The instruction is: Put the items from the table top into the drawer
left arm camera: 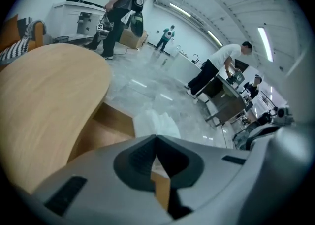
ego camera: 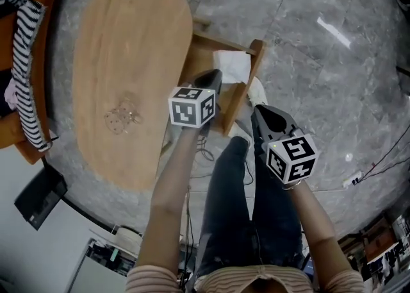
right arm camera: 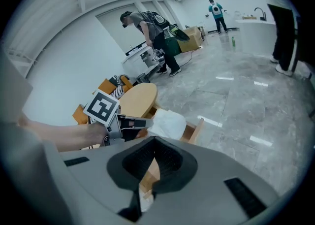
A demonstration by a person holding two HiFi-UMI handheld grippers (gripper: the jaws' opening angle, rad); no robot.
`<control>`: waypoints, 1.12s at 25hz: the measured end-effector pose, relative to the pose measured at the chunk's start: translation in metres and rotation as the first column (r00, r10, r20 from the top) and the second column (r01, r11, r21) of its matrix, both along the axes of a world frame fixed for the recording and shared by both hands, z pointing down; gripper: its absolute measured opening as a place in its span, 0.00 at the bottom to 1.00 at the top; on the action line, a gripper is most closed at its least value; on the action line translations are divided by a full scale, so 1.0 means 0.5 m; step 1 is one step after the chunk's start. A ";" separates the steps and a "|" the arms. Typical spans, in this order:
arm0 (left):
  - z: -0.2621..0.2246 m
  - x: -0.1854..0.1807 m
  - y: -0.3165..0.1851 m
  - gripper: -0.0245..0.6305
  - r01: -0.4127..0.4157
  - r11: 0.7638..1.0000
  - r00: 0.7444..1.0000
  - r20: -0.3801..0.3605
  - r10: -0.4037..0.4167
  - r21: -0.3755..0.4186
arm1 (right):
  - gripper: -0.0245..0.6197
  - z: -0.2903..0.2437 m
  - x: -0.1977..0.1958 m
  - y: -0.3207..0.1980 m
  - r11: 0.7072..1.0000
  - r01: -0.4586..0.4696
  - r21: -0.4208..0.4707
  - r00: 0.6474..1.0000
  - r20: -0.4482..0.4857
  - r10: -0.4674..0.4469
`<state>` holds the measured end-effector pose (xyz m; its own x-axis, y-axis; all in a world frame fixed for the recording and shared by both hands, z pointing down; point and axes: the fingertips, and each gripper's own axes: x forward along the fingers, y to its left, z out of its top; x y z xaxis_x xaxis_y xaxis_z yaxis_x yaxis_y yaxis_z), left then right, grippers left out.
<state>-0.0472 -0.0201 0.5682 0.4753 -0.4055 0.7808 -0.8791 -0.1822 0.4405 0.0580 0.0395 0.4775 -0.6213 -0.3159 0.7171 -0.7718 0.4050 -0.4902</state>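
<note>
Both pairs of fingers pressed together and empty, poised by the open drawer.

The oval counter (ego camera: 128,61) stretches off to the left of the left gripper (ego camera: 211,80), its long axis running roughly the way those fingers point. The drawer (ego camera: 245,83) juts from the counter's edge just ahead of both grippers, probably left open for more. A crumpled white bundle (ego camera: 232,66) with no clear long axis lies inside, right before the left fingers. A small clear item (ego camera: 122,117) lies on the counter, well left of them and too small to tell its heading. The right gripper (ego camera: 261,113) hangs beside the drawer.
</note>
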 end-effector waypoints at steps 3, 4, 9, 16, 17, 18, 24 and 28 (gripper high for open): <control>0.034 0.005 0.002 0.06 -0.066 0.997 0.998 0.019 0.066 -0.033 | 0.05 0.013 0.007 -0.002 1.000 -0.019 -0.007 1.000 0.000 0.019; 0.046 0.007 0.003 0.06 -0.083 0.996 0.996 0.022 0.084 -0.045 | 0.05 0.017 0.010 -0.002 1.000 -0.025 -0.010 1.000 -0.002 0.025; 0.097 0.005 -0.002 0.06 -0.140 0.987 0.989 0.042 0.144 -0.084 | 0.05 0.040 0.020 -0.003 0.999 -0.051 -0.018 0.999 -0.011 0.051; 0.144 0.016 -0.014 0.06 -0.214 0.971 0.971 0.080 0.223 -0.109 | 0.05 0.069 0.034 -0.009 0.996 -0.080 -0.031 0.997 -0.025 0.079; 0.149 0.018 -0.016 0.06 -0.221 0.969 0.969 0.086 0.231 -0.111 | 0.05 0.074 0.034 -0.010 0.996 -0.082 -0.034 0.996 -0.028 0.081; 0.154 0.019 -0.016 0.06 -0.228 0.967 0.967 0.091 0.238 -0.113 | 0.05 0.079 0.032 -0.011 0.996 -0.082 -0.036 0.996 -0.030 0.081; 0.191 0.020 -0.019 0.06 -0.264 0.956 0.950 0.137 0.280 -0.127 | 0.05 0.115 0.007 -0.021 0.997 -0.067 -0.047 0.997 -0.031 0.066; 0.207 0.018 -0.026 0.06 -0.279 0.951 0.940 0.168 0.298 -0.132 | 0.05 0.138 -0.010 -0.028 0.997 -0.058 -0.058 0.998 -0.035 0.056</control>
<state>-0.0383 -0.0329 0.6718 0.4040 -0.1840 0.8961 -0.8629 -0.4018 0.3065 0.0529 0.0256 0.5464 -0.5791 -0.3067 0.7554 -0.8089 0.3312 -0.4857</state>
